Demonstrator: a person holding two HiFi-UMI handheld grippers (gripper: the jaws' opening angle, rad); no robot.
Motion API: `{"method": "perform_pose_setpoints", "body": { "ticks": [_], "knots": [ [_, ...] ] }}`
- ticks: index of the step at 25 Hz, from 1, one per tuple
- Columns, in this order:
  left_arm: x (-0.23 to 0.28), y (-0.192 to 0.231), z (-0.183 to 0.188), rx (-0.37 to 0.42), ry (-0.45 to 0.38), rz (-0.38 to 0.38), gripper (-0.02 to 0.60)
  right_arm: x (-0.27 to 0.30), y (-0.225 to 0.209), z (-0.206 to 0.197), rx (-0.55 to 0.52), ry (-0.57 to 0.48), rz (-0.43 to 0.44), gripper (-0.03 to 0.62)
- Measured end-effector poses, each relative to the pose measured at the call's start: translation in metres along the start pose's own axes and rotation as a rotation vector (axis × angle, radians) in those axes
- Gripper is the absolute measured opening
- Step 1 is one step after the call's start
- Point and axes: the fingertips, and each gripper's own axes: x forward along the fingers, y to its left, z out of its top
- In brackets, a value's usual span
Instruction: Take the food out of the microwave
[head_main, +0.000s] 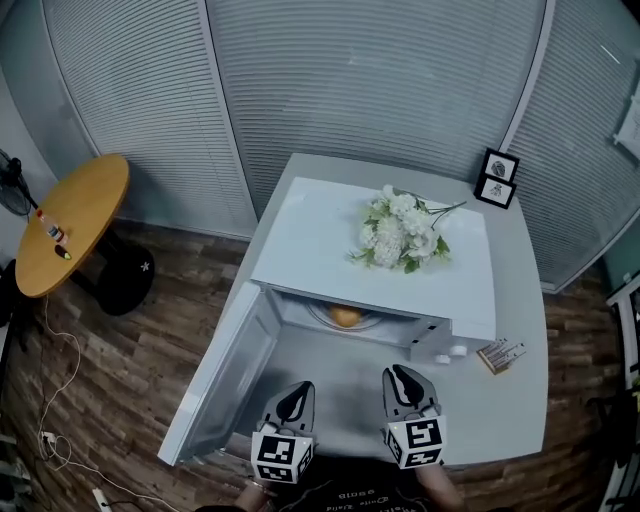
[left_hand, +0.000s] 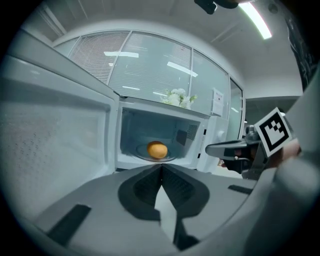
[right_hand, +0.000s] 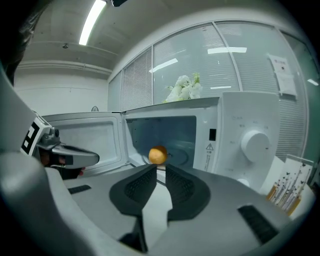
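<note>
An orange round food (head_main: 345, 316) lies on the glass plate inside the white microwave (head_main: 330, 235), whose door (head_main: 225, 385) hangs open to the left. Both grippers hover side by side in front of the opening, pointing at it. My left gripper (head_main: 296, 392) is shut and empty, its tips touching (left_hand: 161, 167), with the food (left_hand: 157, 150) straight ahead. My right gripper (head_main: 400, 375) shows a narrow gap between its tips (right_hand: 160, 169) and holds nothing; the food (right_hand: 158, 155) sits just beyond them. Each gripper appears in the other's view: the right gripper (left_hand: 215, 149), the left gripper (right_hand: 92, 159).
A bunch of white flowers (head_main: 400, 232) lies on the microwave's top. Two small picture frames (head_main: 498, 178) stand at the grey table's far corner and a card holder (head_main: 500, 354) to the microwave's right. A round wooden table (head_main: 75, 220) stands at the left. The control dial (right_hand: 255, 143) is right of the opening.
</note>
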Motion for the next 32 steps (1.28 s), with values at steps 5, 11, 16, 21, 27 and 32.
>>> {"method": "perform_pose_setpoints", "body": {
  "ticks": [5,11,16,21,27,32],
  "knots": [
    [0.003,0.004,-0.002,-0.009,0.006,-0.026,0.008,0.021,0.009,0.016,-0.006,-0.005,0.027,0.155],
    [0.003,0.007,-0.001,-0.009,-0.001,-0.036,0.008,0.044,0.02,0.025,-0.016,0.009,0.062,0.228],
    [0.001,0.011,-0.004,-0.011,0.013,-0.02,0.008,0.064,0.022,0.033,-0.02,-0.001,0.06,0.284],
    [-0.002,0.015,-0.005,-0.026,0.016,0.002,0.008,0.083,0.026,0.036,-0.045,0.011,0.089,0.302],
    [-0.003,0.017,-0.013,-0.031,0.049,0.022,0.008,0.106,0.02,0.034,-0.059,0.021,0.067,0.325],
    [-0.004,0.013,-0.022,-0.032,0.074,0.017,0.008,0.127,0.023,0.028,-0.076,0.061,0.073,0.342]
  ]
}}
